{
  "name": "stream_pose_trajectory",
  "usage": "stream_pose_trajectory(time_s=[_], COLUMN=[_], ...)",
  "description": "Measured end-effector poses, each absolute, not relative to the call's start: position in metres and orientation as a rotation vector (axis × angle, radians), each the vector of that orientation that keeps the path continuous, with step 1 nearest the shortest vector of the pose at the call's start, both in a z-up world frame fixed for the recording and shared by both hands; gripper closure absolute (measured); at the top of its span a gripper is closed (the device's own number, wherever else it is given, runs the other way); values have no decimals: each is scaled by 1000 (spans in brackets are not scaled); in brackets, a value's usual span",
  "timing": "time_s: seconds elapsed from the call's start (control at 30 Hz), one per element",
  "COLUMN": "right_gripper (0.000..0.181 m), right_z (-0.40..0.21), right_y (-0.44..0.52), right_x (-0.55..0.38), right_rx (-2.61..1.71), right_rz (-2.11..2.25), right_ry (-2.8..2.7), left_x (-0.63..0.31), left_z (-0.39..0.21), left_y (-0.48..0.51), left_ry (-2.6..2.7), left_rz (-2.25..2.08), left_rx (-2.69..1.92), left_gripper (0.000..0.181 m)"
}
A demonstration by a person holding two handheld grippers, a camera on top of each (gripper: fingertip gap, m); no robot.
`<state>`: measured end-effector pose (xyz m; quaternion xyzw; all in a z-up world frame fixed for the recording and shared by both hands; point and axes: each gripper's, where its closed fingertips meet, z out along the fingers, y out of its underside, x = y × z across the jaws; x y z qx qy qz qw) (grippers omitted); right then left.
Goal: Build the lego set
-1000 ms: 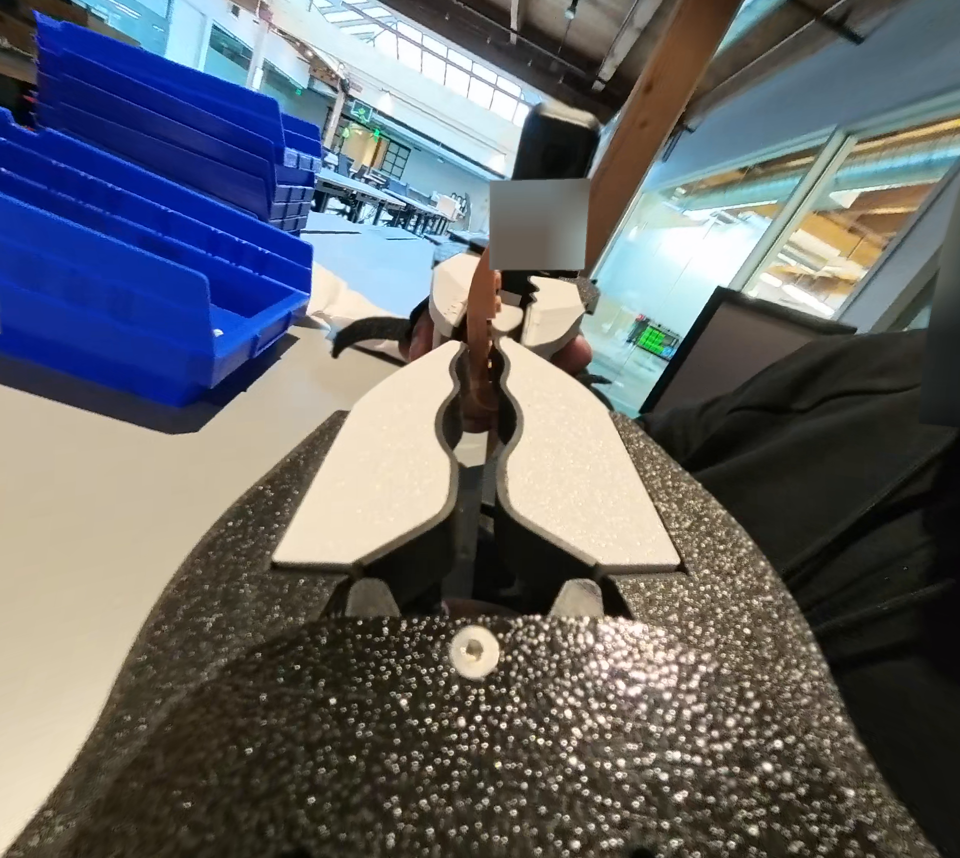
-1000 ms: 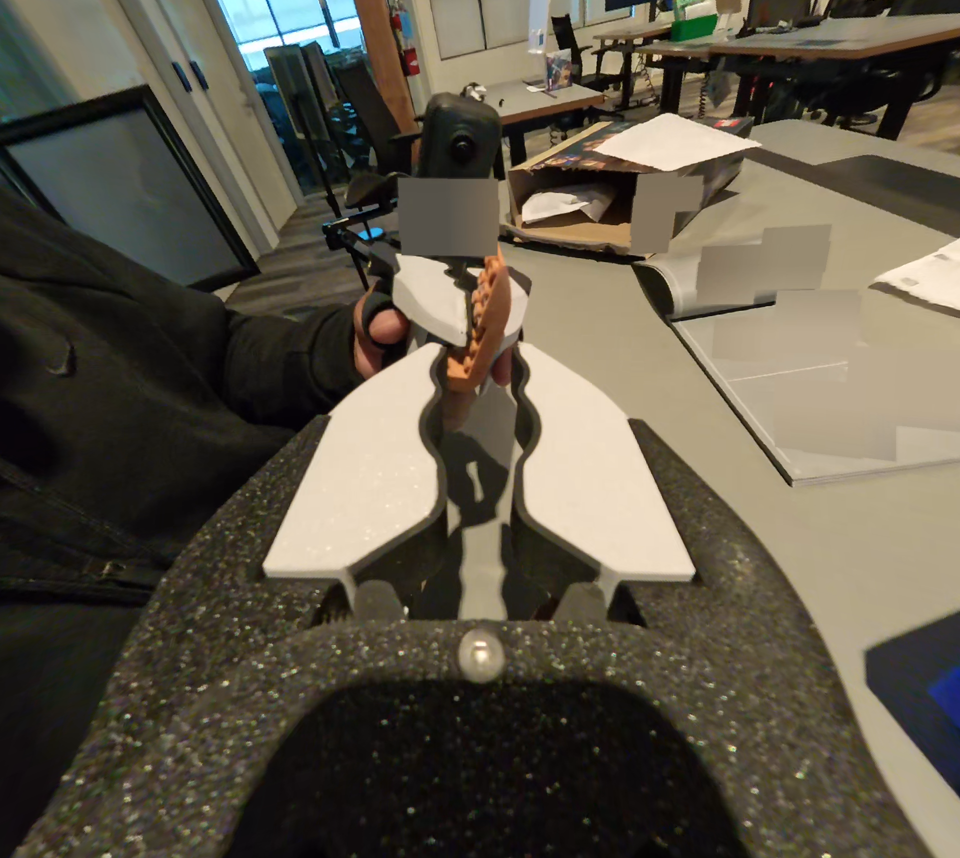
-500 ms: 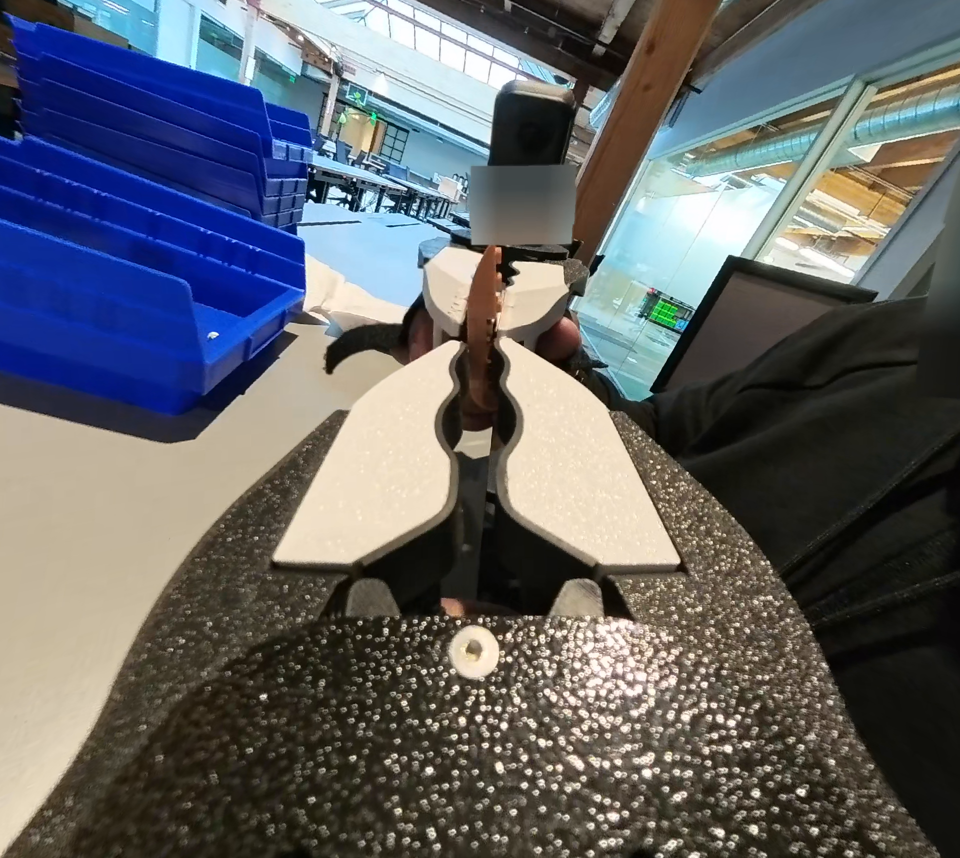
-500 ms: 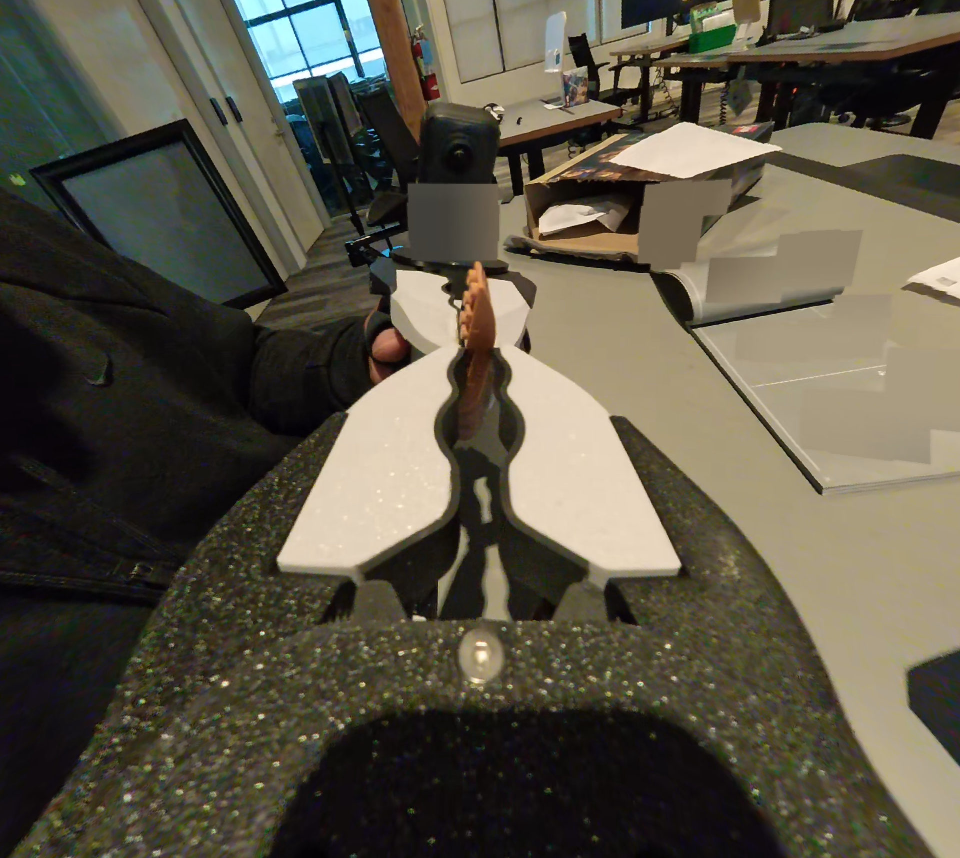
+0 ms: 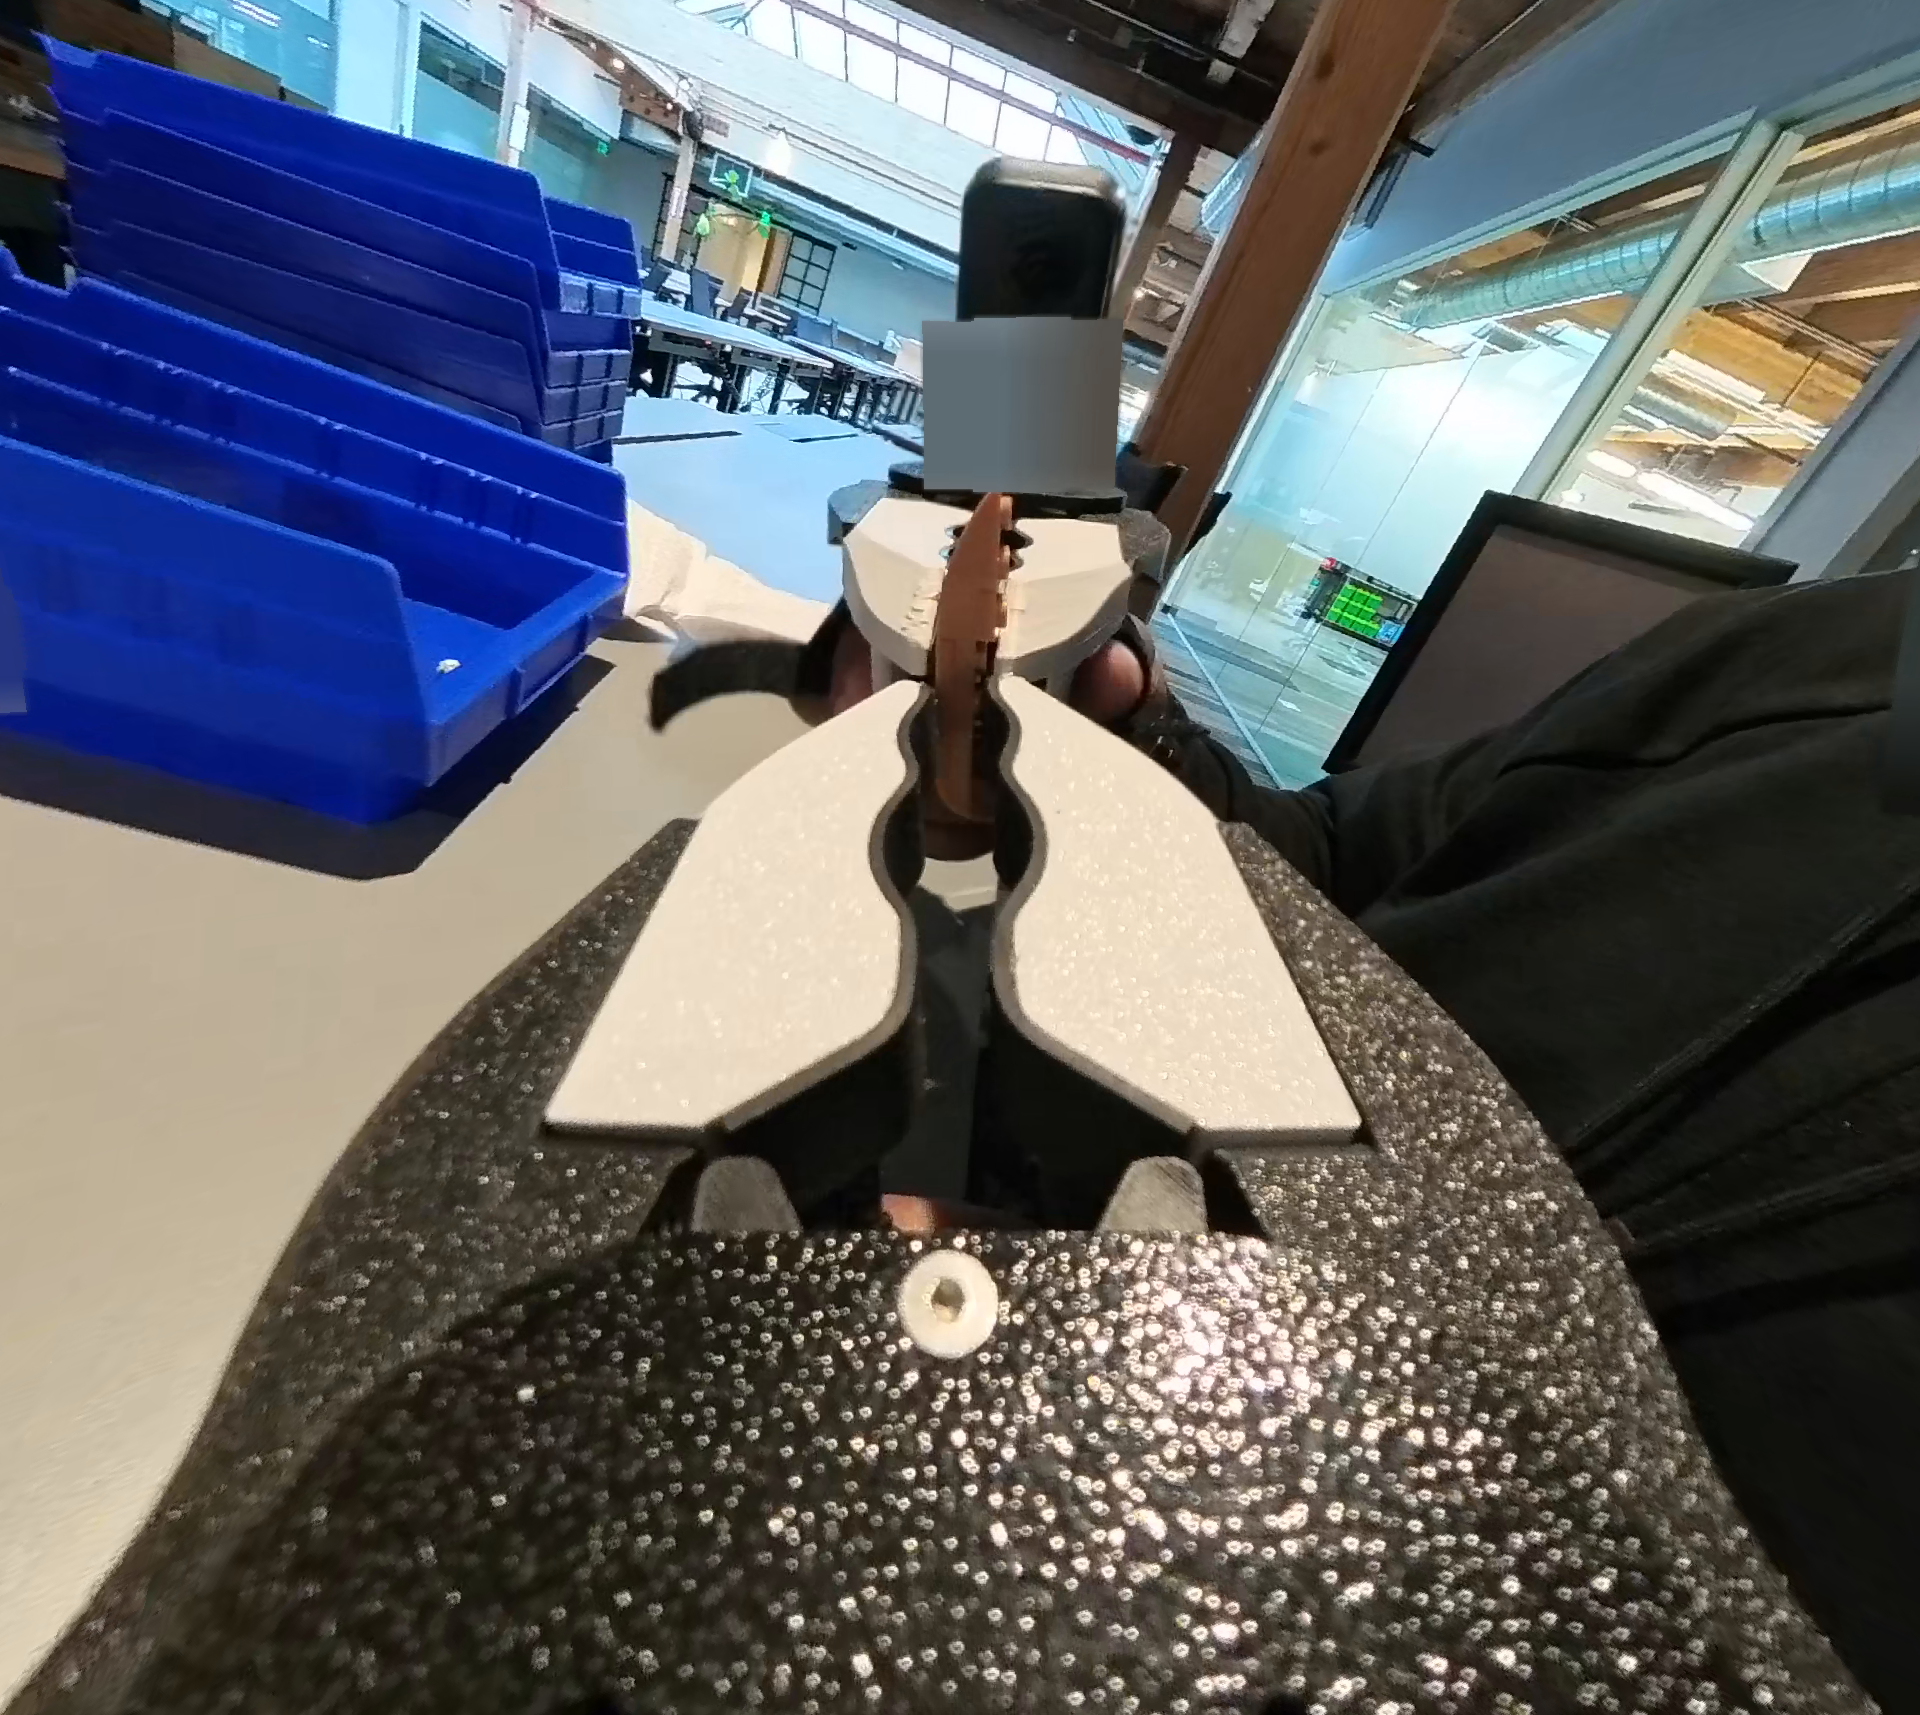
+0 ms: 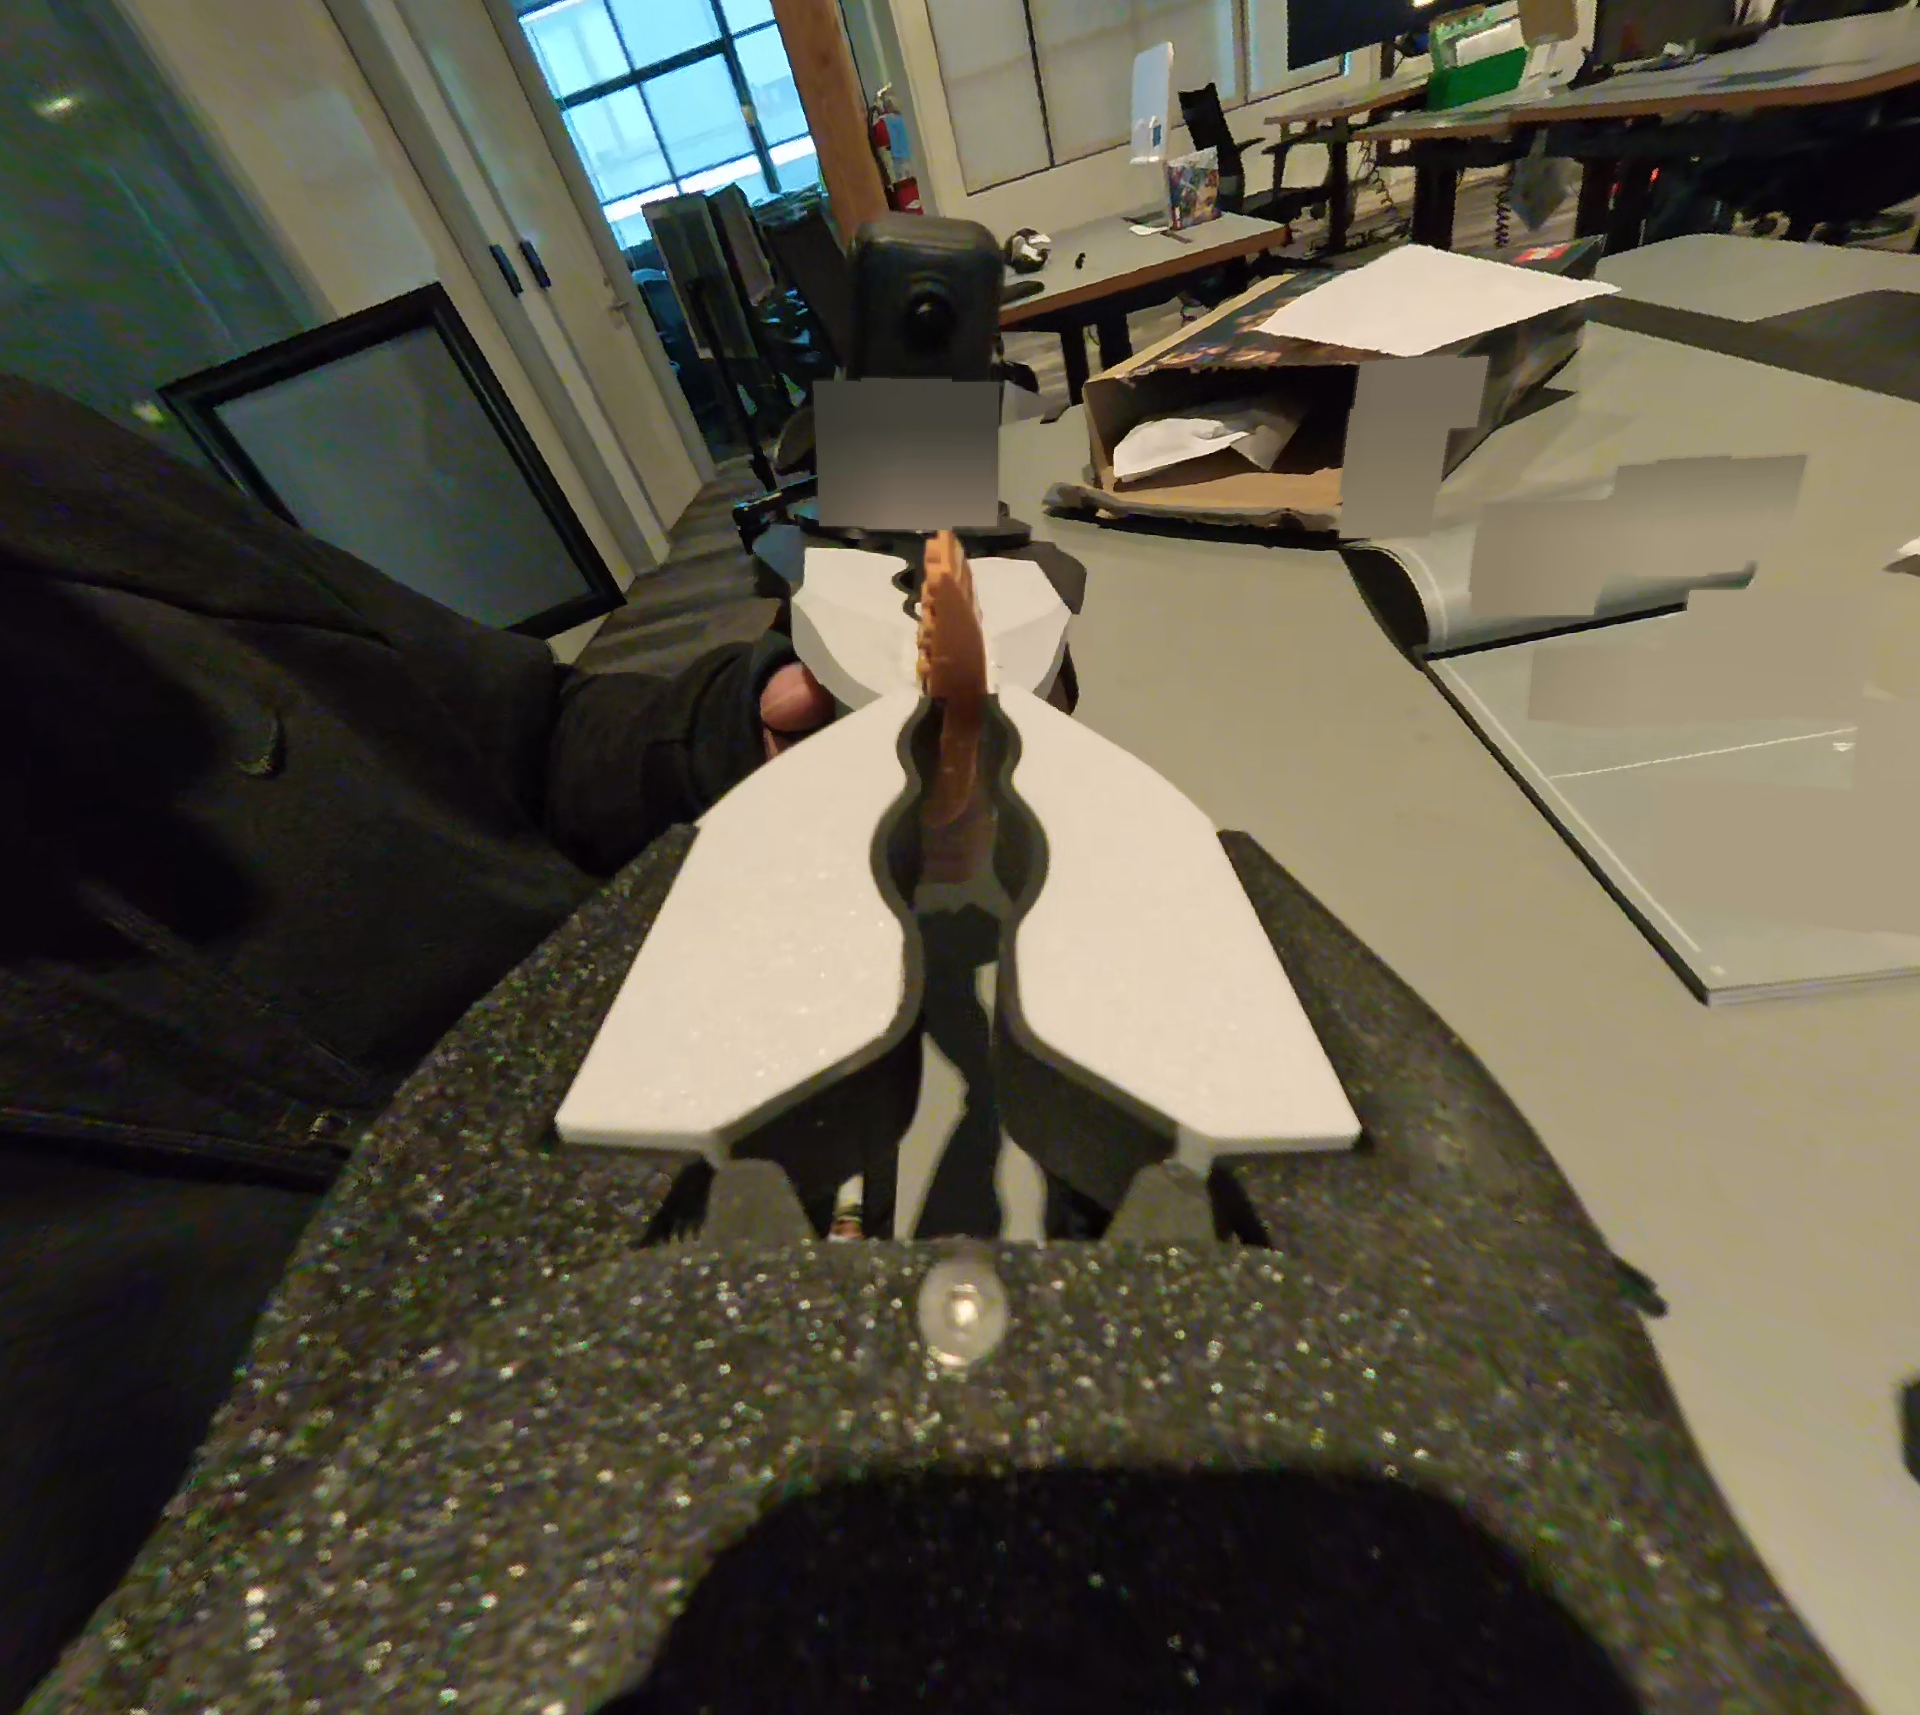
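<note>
Roughly left to right around the brown plate (image 5: 971,637), held edge-on in mid-air above the table (image 5: 208,990): blue bins (image 5: 312,522) sit well left of it in the left wrist view. Left gripper (image 5: 961,730) is clenched on the plate's near end; right gripper (image 6: 951,730) is clenched on the opposite end, so both face each other nose to nose. From the right wrist view, a torn box (image 6: 1247,418) and an open booklet (image 6: 1662,782) lie right of the plate. Step looks like joining or pressing two thin brown pieces together, though edge-on it could be one piece. Next move probably needs a straight squeeze along the plate, no twist, then one gripper letting go.
</note>
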<state>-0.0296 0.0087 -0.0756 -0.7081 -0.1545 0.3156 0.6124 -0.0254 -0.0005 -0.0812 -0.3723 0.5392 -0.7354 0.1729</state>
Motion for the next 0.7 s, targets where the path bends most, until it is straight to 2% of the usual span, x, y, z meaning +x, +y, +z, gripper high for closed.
stream_pose_trajectory(time_s=[0.03, 0.13, 0.27, 0.47, 0.63, 0.7], right_gripper=[173, 150, 147, 151, 169, 170], right_z=[-76, -71, -68, -69, -67, -66], right_y=[9, 7, 8, 10, 8, 7], right_x=[-29, -27, -26, -30, -30, -31], right_rx=[-1628, -1592, -1571, -1563, -1550, -1542], right_rz=[736, 791, 799, 807, 797, 789], right_ry=[-351, -331, -312, -310, -327, -338], left_x=[-25, -22, -22, -22, -22, -22], left_z=[-81, -80, -80, -82, -84, -84], left_y=[0, 3, 5, -2, -5, -6], left_ry=[1522, 1486, 1505, 1551, 1566, 1565], left_rz=[-2090, -2093, -2043, -1994, -1974, -1973], left_rx=[-1065, -1091, -1076, -1046, -1040, -1039], left_gripper=[173, 173, 173, 173, 173, 173])
